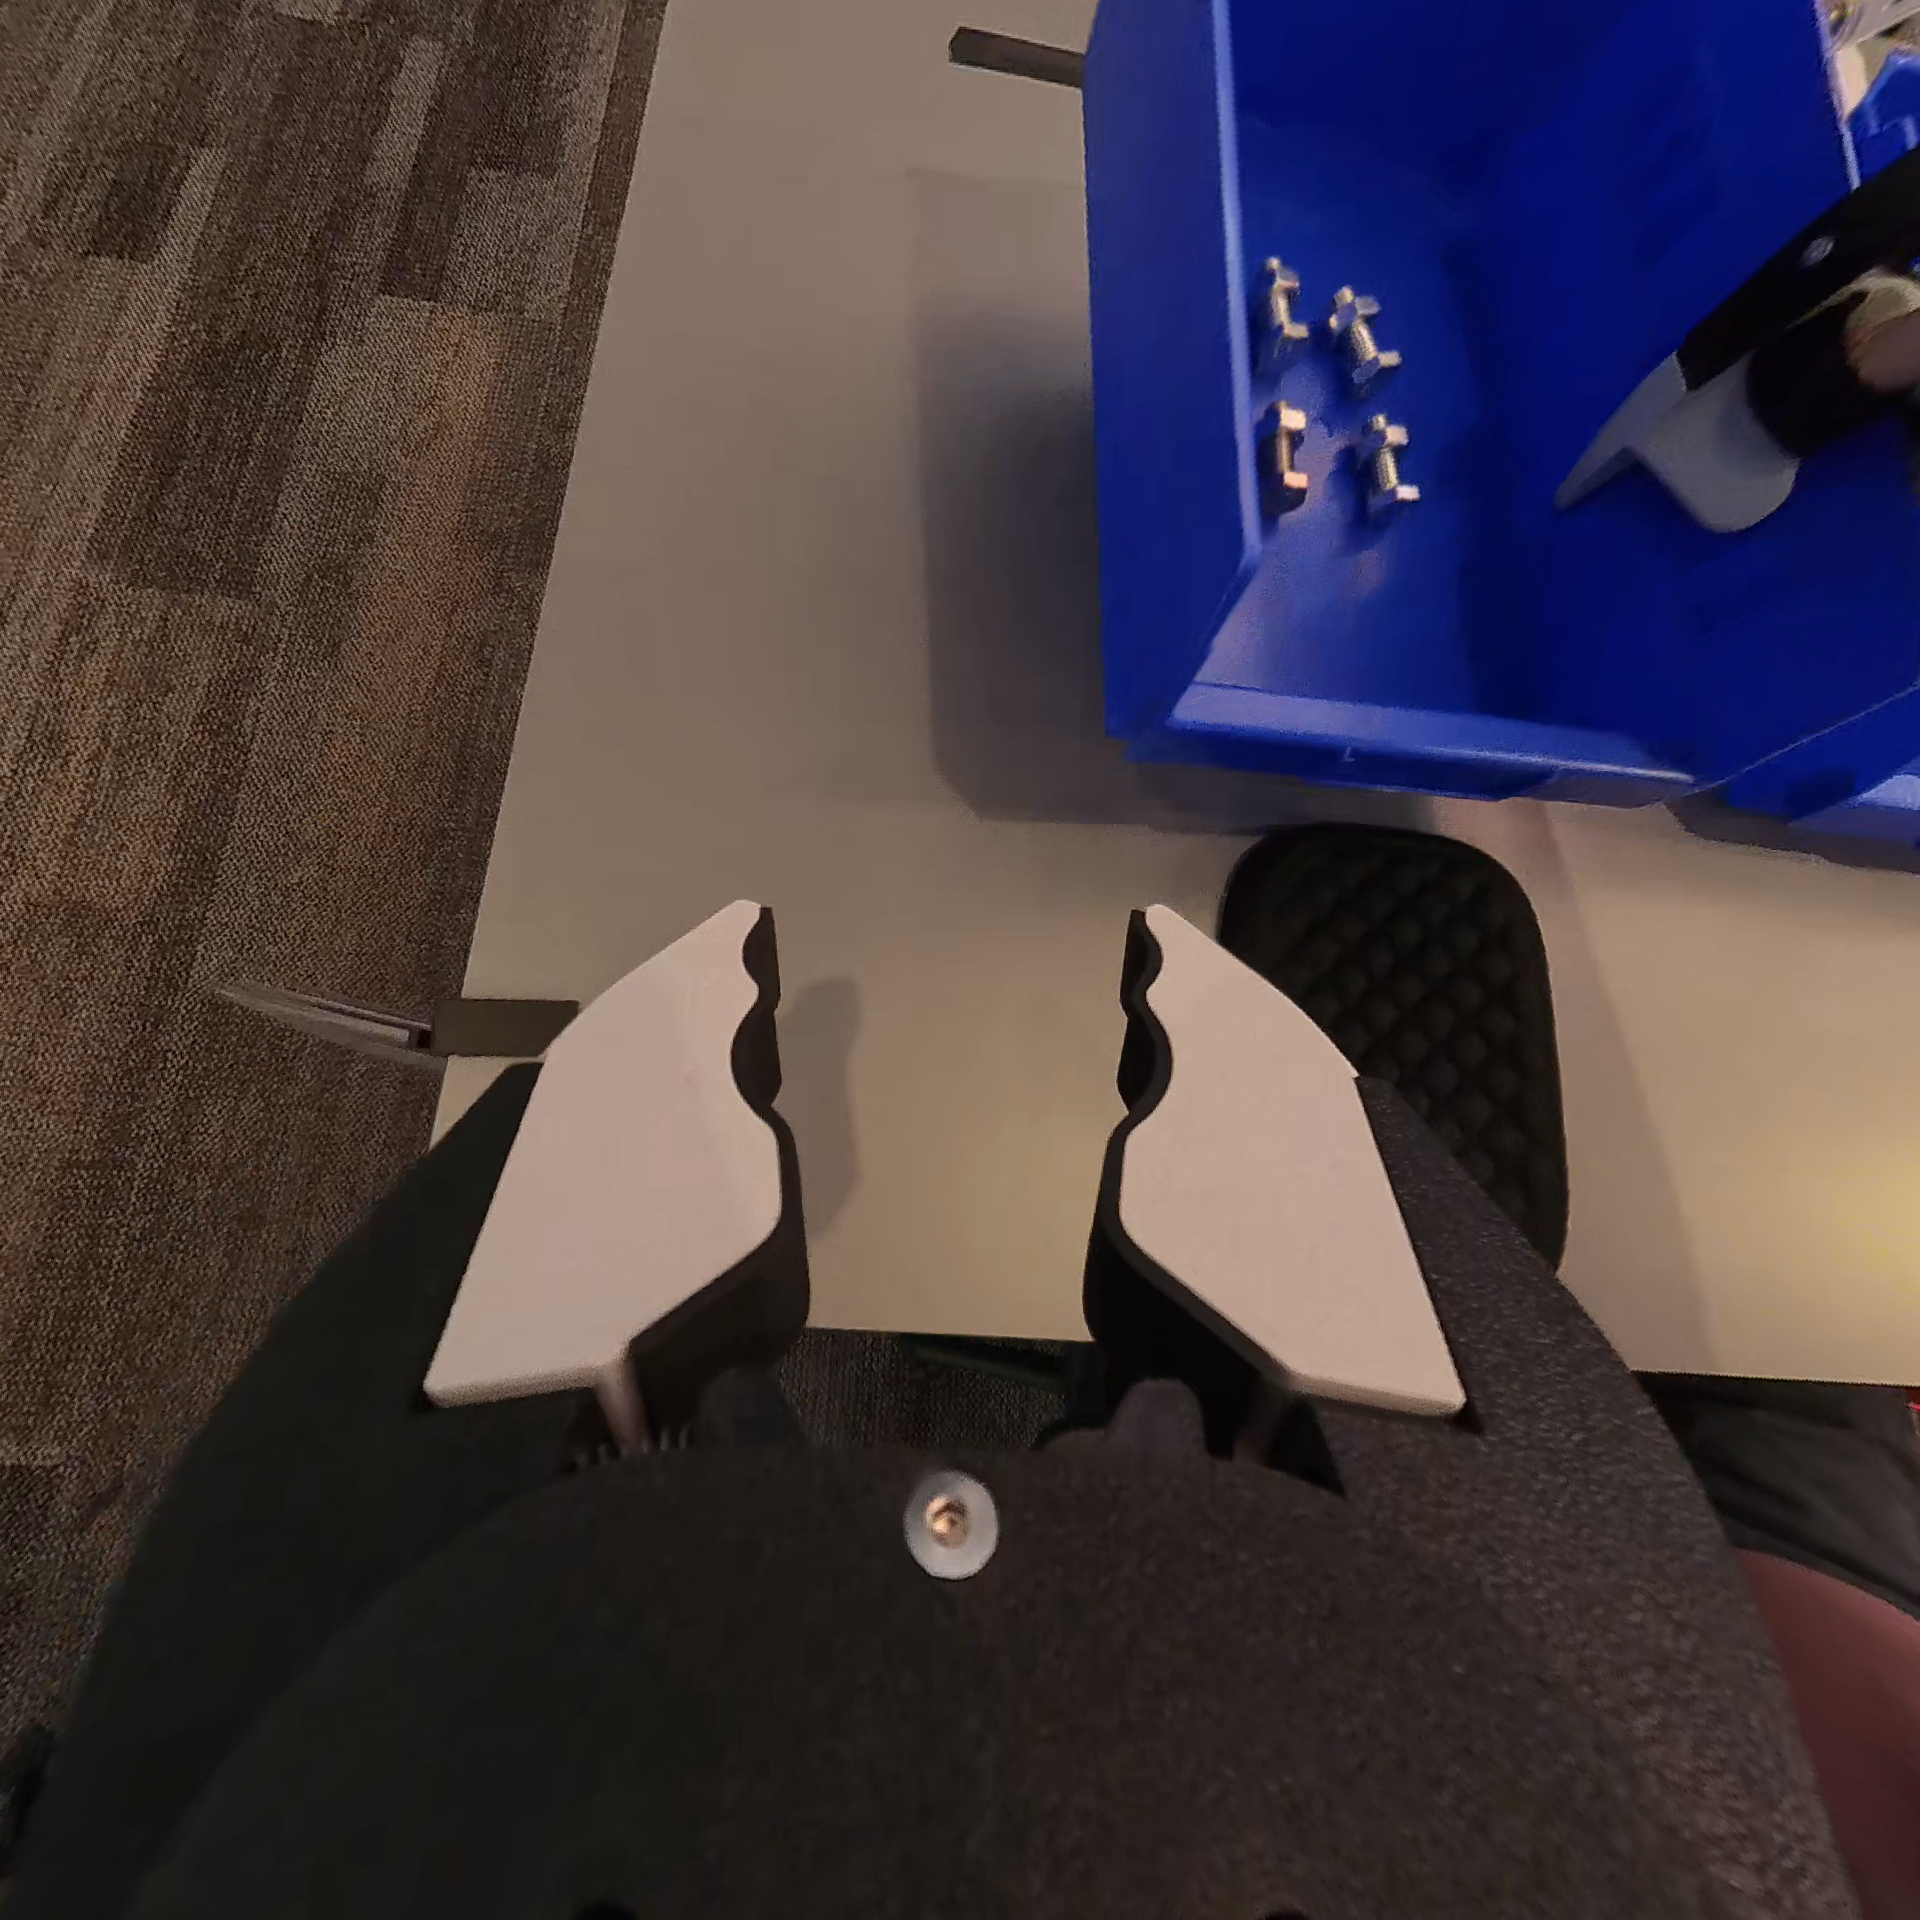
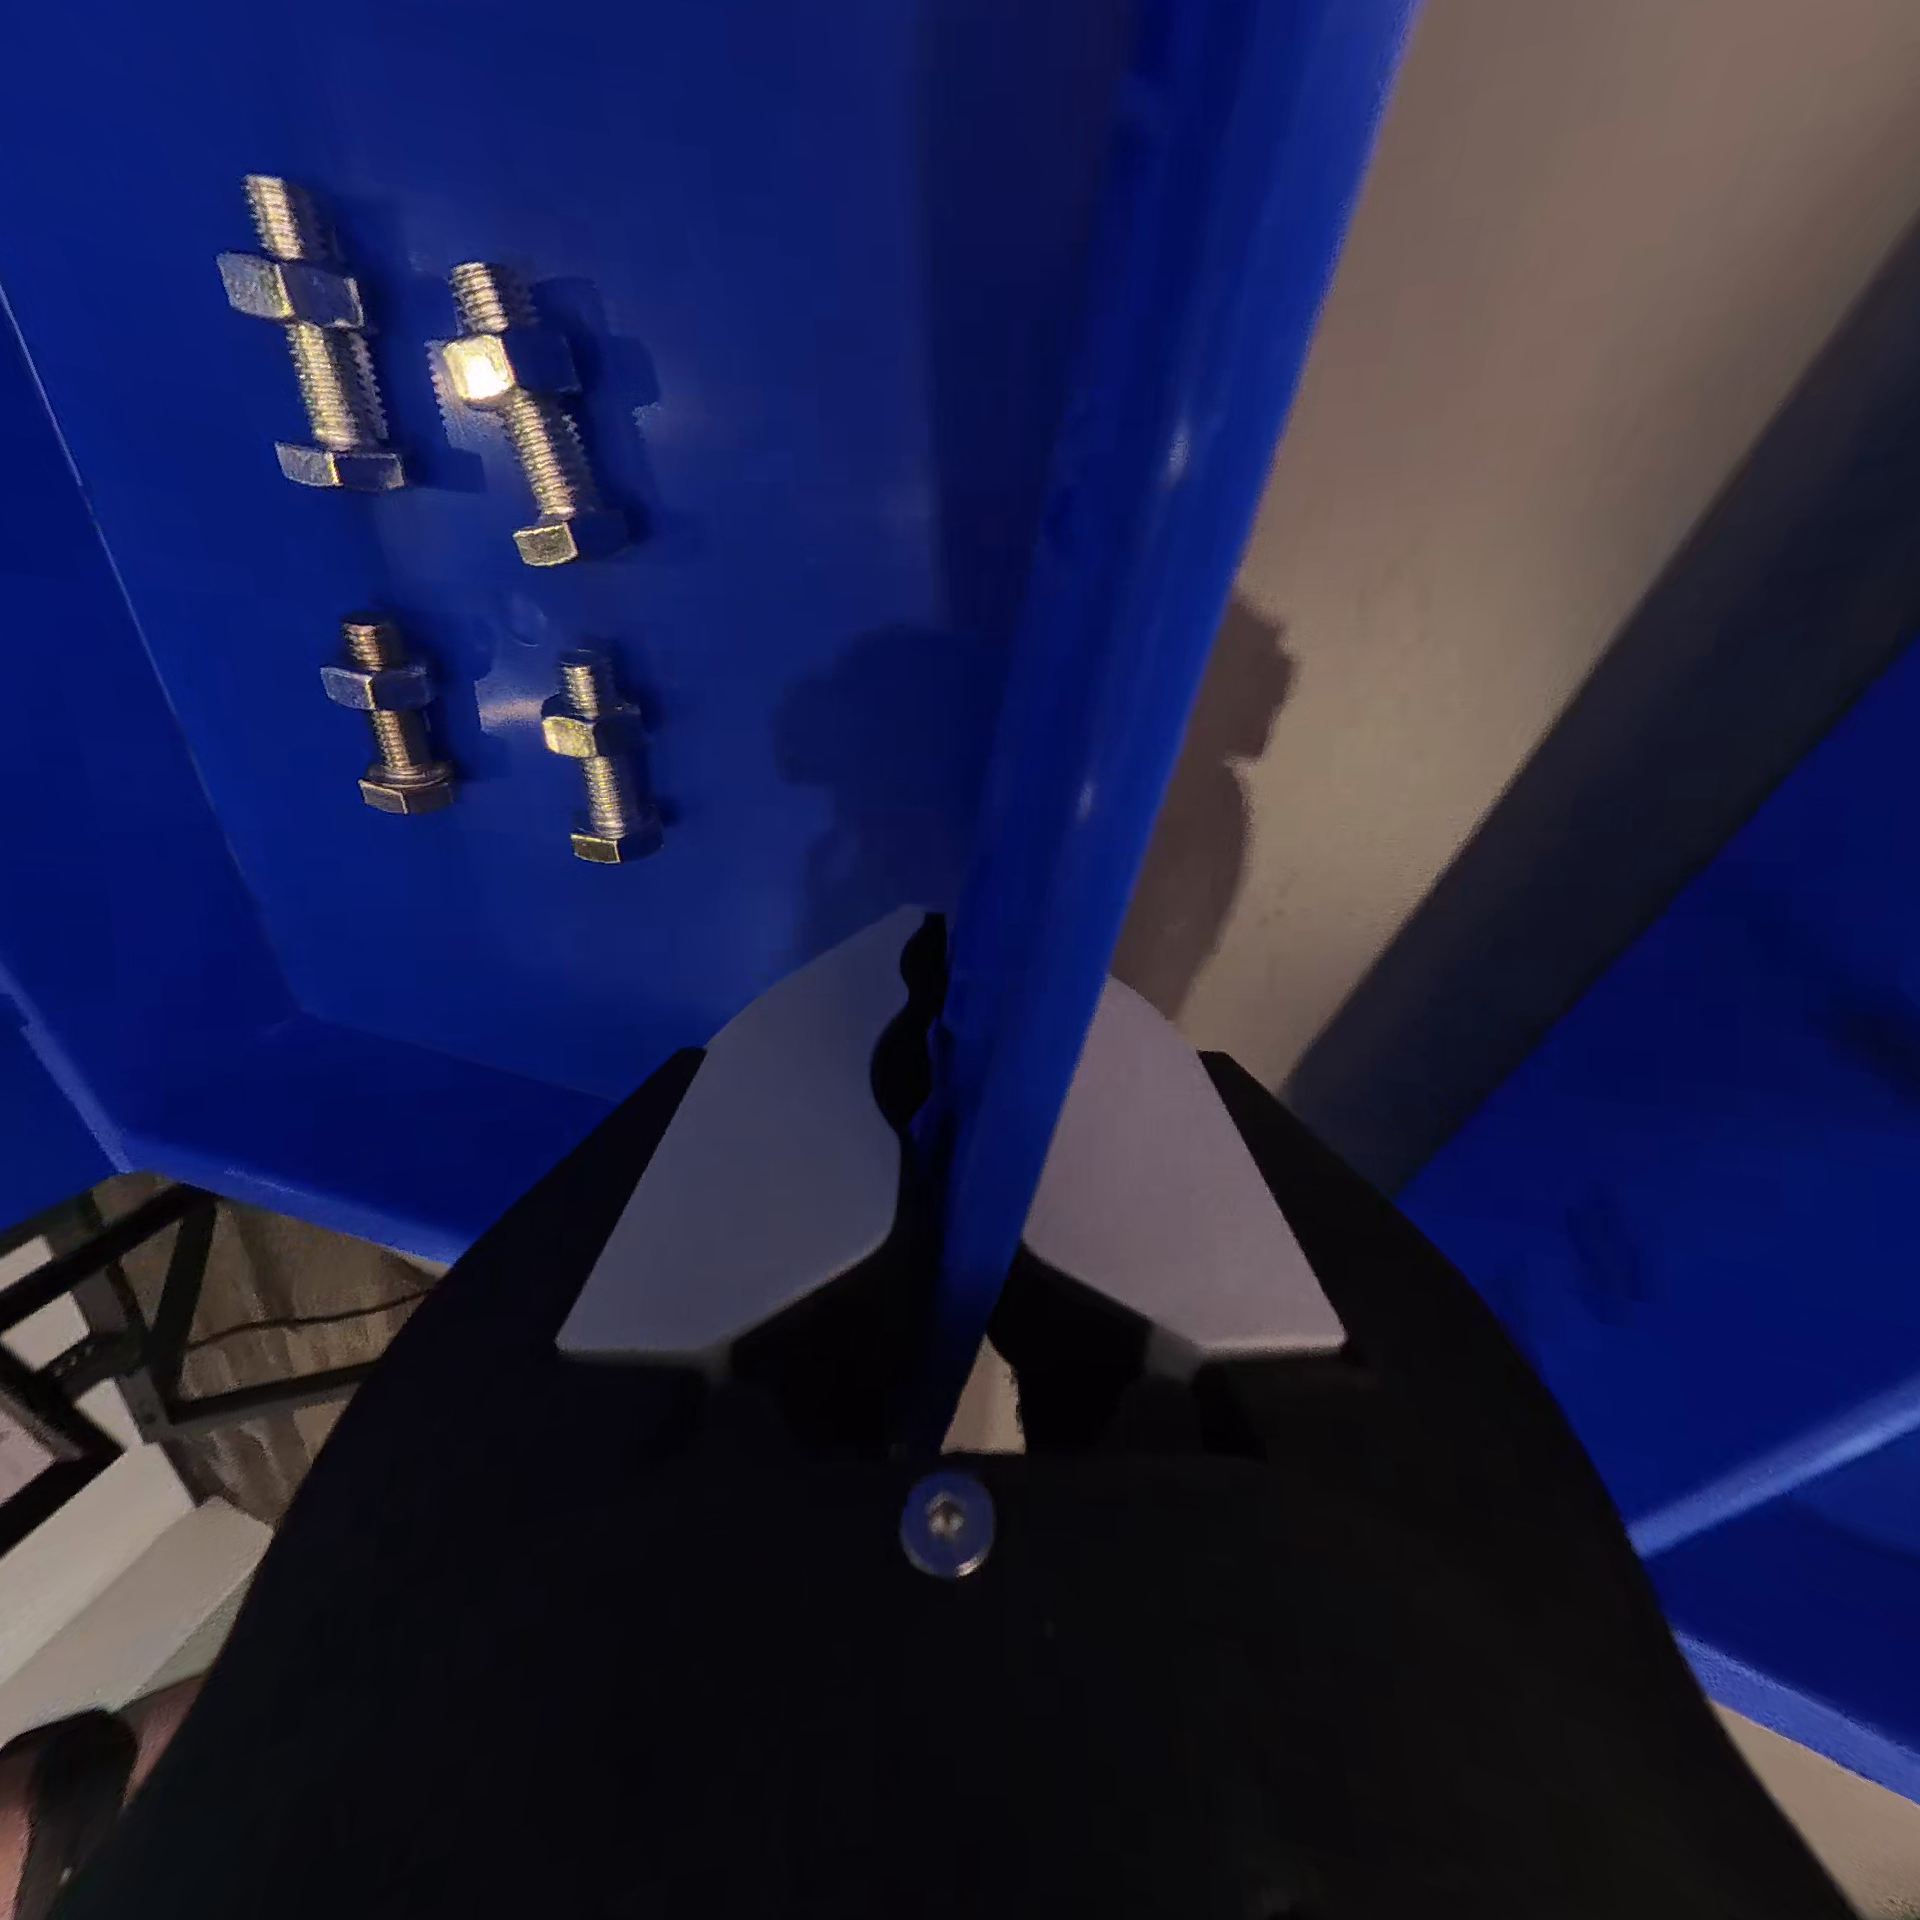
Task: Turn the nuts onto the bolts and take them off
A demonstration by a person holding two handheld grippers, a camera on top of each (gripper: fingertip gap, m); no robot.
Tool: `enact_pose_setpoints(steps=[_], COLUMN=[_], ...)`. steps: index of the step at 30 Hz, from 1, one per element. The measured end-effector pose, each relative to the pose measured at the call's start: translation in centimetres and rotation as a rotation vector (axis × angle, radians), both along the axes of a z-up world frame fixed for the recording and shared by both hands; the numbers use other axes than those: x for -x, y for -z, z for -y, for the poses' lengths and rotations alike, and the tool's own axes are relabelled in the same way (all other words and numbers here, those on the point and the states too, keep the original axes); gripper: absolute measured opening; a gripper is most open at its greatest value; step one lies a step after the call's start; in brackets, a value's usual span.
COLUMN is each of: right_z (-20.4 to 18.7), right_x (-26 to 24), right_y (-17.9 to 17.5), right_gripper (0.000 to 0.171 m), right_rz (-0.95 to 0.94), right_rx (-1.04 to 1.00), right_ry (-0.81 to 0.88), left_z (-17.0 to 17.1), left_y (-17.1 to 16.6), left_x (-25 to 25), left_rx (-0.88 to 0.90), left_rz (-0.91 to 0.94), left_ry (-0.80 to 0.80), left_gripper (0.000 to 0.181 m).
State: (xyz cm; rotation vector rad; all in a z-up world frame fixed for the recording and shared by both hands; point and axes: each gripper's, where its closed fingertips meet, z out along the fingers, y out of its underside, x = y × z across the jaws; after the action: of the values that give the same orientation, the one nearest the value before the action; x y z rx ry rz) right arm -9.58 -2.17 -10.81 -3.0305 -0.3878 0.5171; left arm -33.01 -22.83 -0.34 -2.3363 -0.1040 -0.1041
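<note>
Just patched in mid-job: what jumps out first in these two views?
The blue bin, with four bolts lying on its floor, a nut on each. The right gripper is clamped on the bin's side wall, while the left gripper hangs open over the table.

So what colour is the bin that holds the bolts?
Blue bin; clearest in the right wrist view.

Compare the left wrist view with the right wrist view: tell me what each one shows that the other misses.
Only the left wrist view shows the open, empty left gripper over the pale table, the carpet floor and a black mesh chair back.

Only the right wrist view shows the right gripper shut on the bin wall, and each nut threaded on its bolt.

Both show the blue bin holding four bolts.
</note>
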Motion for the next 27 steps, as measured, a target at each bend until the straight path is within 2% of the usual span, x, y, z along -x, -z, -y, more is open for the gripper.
enact_pose_setpoints(steps=[7,20,24,27], right_z=[0.9,-0.9,-1.0,-2.4], right_x=[-0.4,0.2,0.7,0.4], right_y=[3.0,3.0,2.4,-0.4], right_gripper=[0.004,0.005,0.019,0.035], right_rz=[0.045,0.128,0.079,0.069], right_rx=[0.052,-0.015,-0.027,-0.138], right_ry=[0.082,0.003,0.033,0.030], left_z=[0.1,-1.4,-1.7,-2.0], left_y=[0.6,1.6,2.0,1.4], left_x=[0.1,-2.7,-3.1,-3.0], left_rx=[0.005,0.035,0.050,0.026], left_rz=[0.014,-0.004,-0.005,-0.007], left_ry=[0.005,0.064,0.066,0.056], left_gripper=[0.062,0.061,0.062,0.065])
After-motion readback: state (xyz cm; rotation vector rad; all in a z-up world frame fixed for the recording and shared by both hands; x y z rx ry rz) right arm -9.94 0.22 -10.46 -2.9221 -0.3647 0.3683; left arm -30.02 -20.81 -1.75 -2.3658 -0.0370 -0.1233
